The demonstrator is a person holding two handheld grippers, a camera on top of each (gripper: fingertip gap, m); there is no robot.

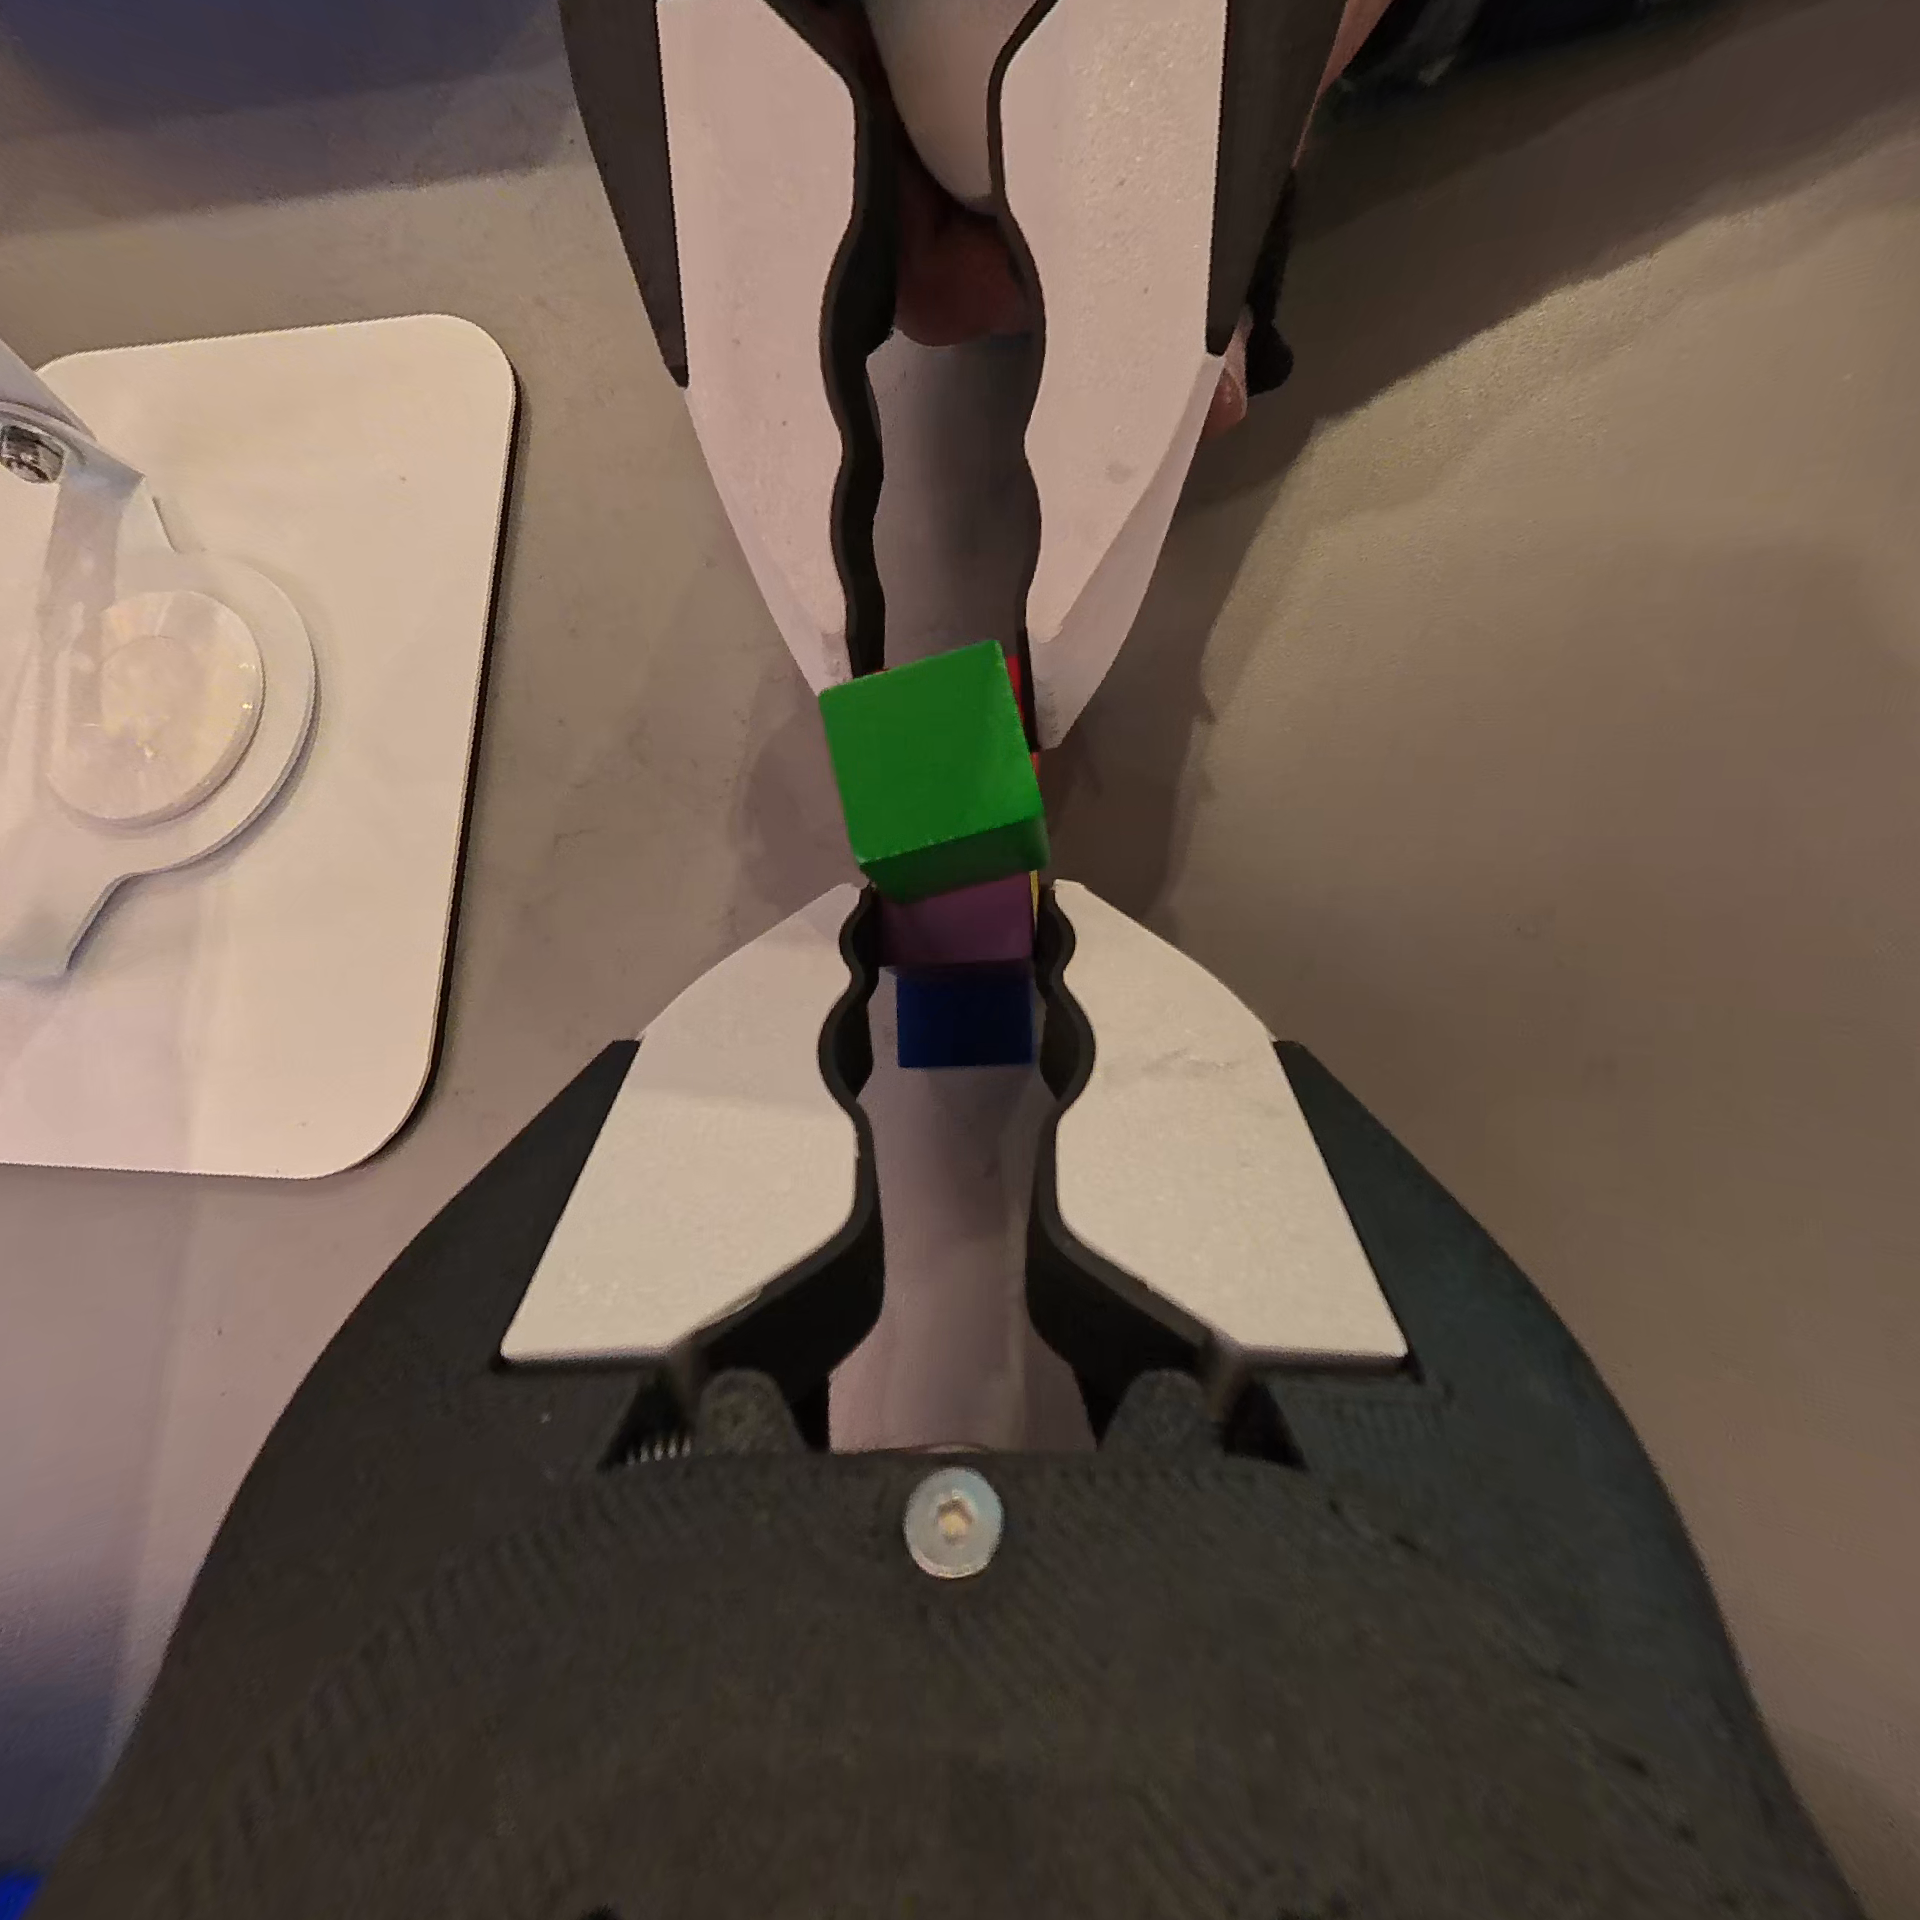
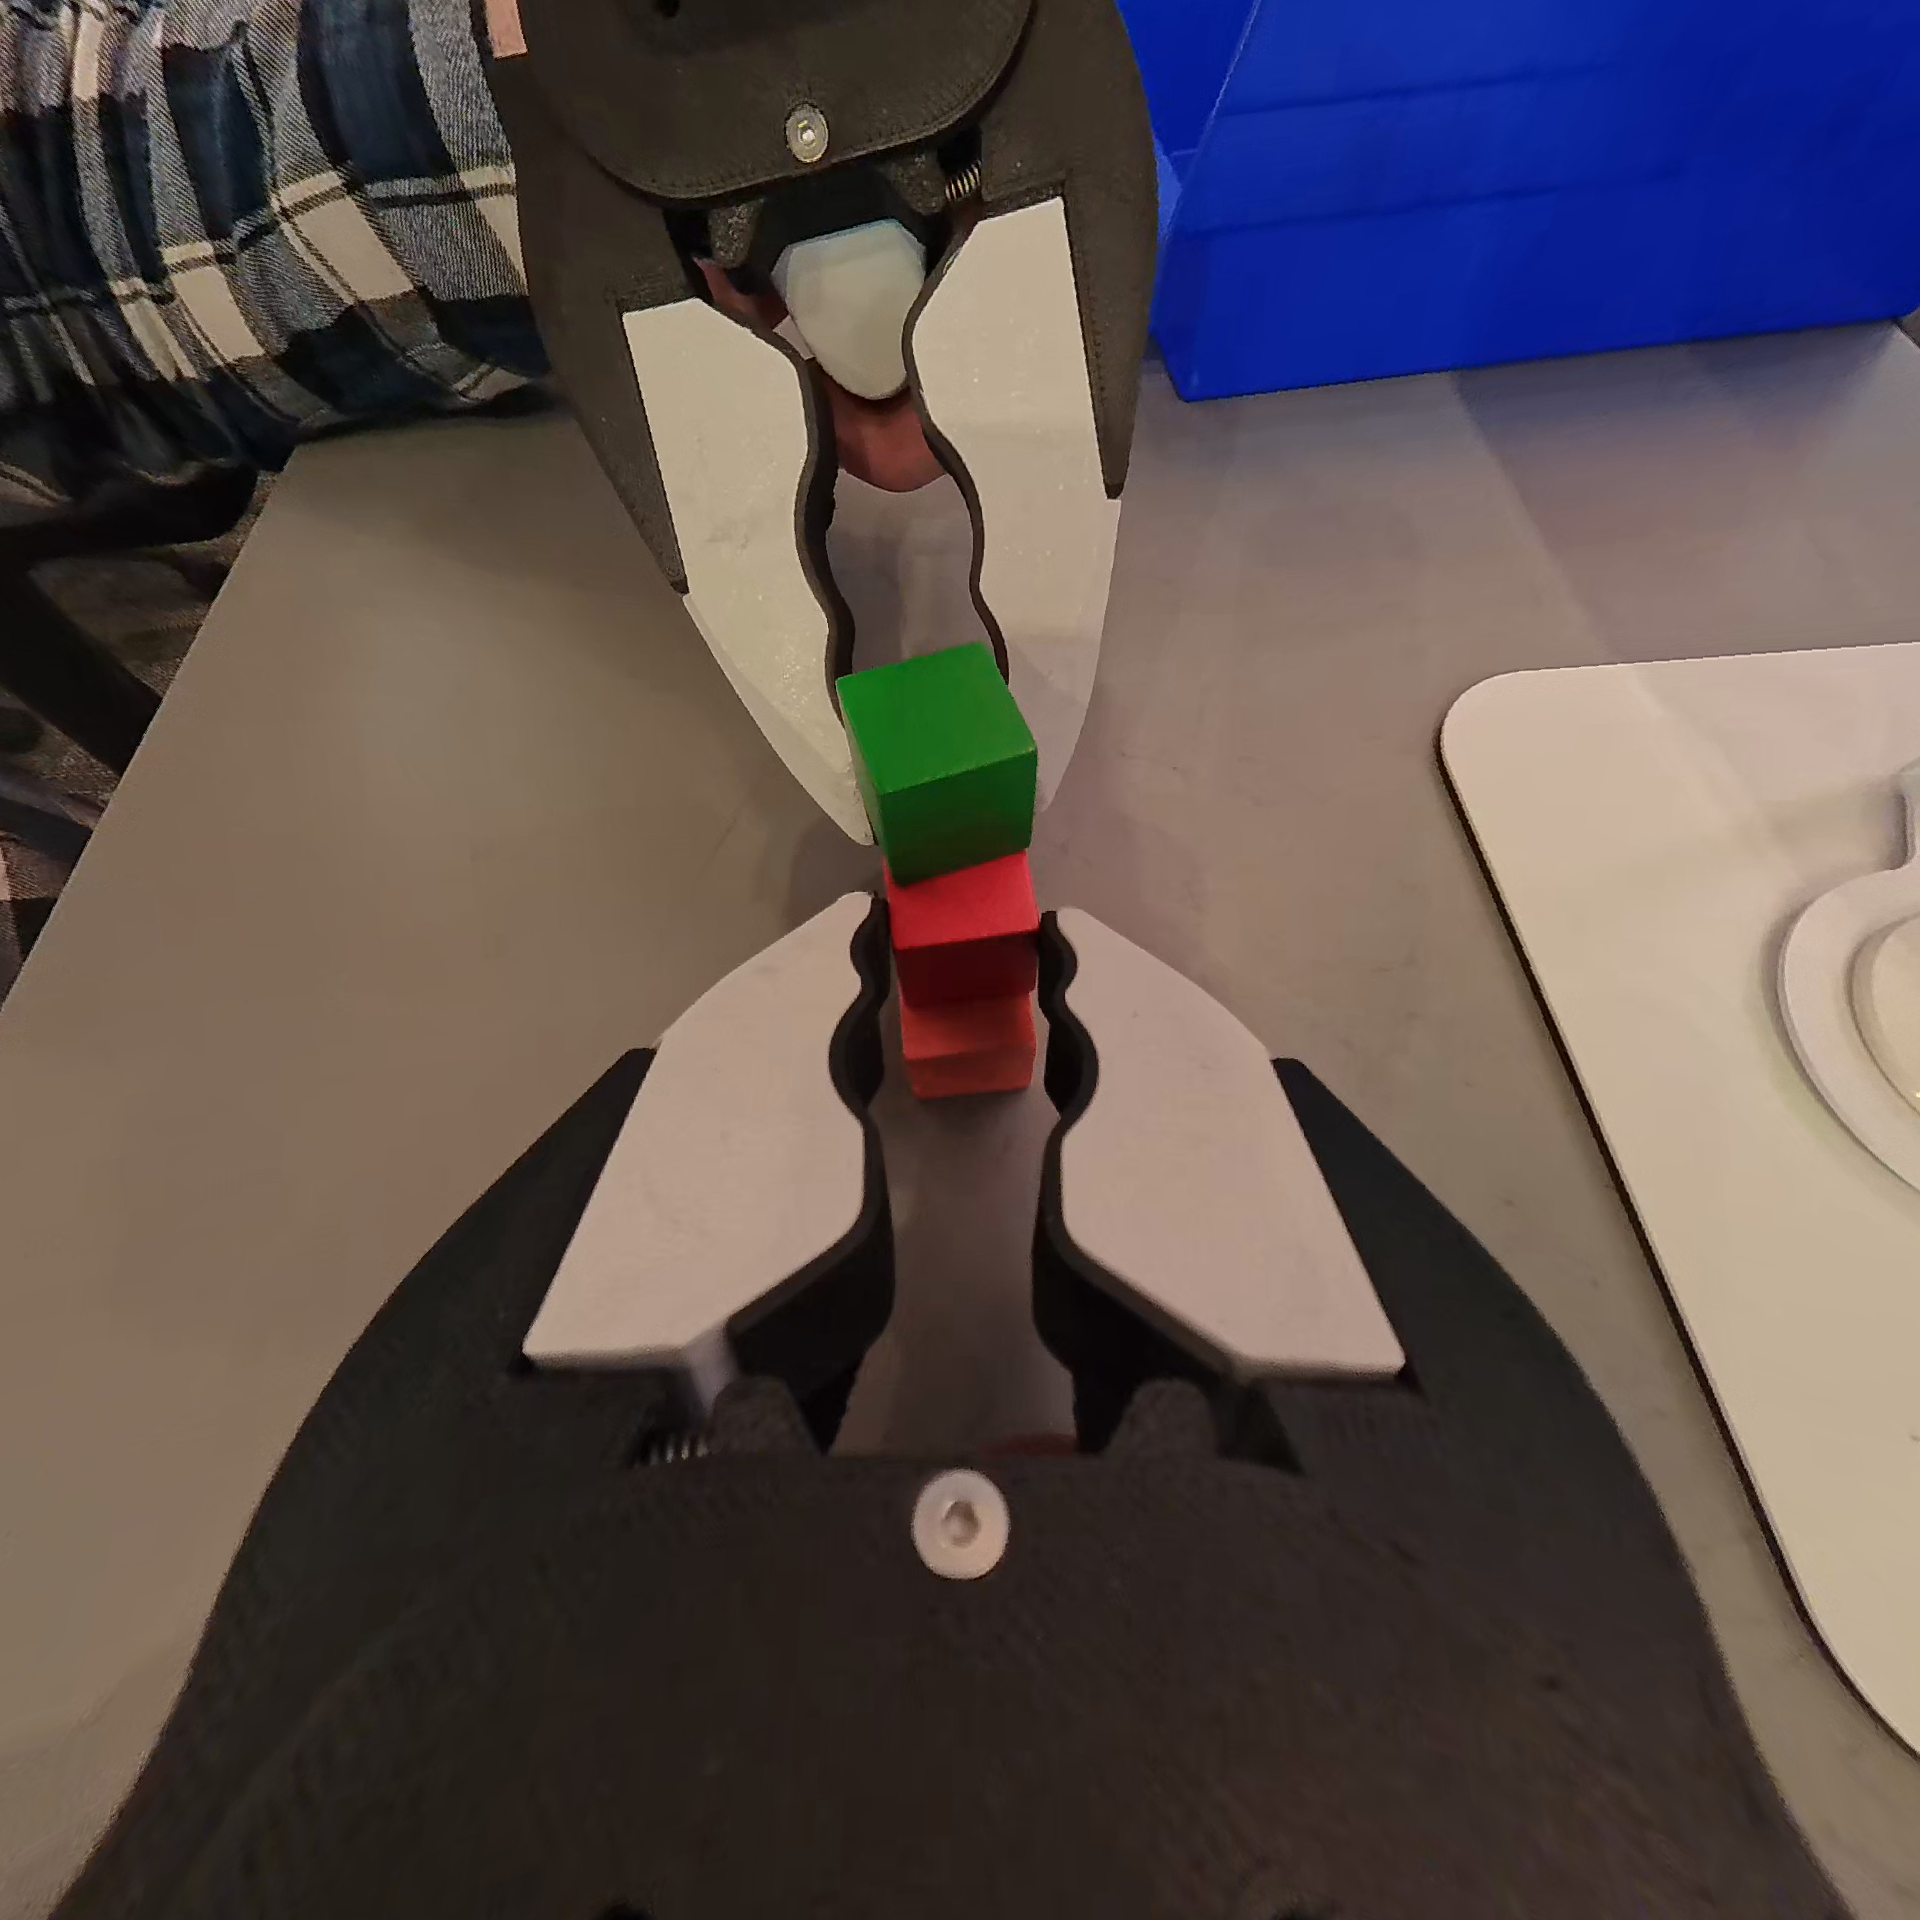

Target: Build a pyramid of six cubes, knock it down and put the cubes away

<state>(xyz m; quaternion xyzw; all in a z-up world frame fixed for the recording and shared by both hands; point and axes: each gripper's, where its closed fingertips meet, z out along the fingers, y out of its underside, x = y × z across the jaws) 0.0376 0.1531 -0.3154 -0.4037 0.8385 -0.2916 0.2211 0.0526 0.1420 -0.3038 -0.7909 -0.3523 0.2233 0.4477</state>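
The left gripper point(image 1: 956, 904) clamps the purple cube point(image 1: 961, 920) and the right gripper point(image 2: 961, 925) clamps the red cube point(image 2: 964, 925), meeting head-on mid-table beneath the tilted green cube point(image 2: 940, 764). Bare grey table point(image 2: 416, 831) flanks them (white mat point(image 2: 1714, 935) near, blue bin point(image 2: 1558, 208) farther).

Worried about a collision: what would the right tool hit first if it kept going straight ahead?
The red cube, already between its tips. Beyond it, probably the left tool facing it, though depth is unclear.
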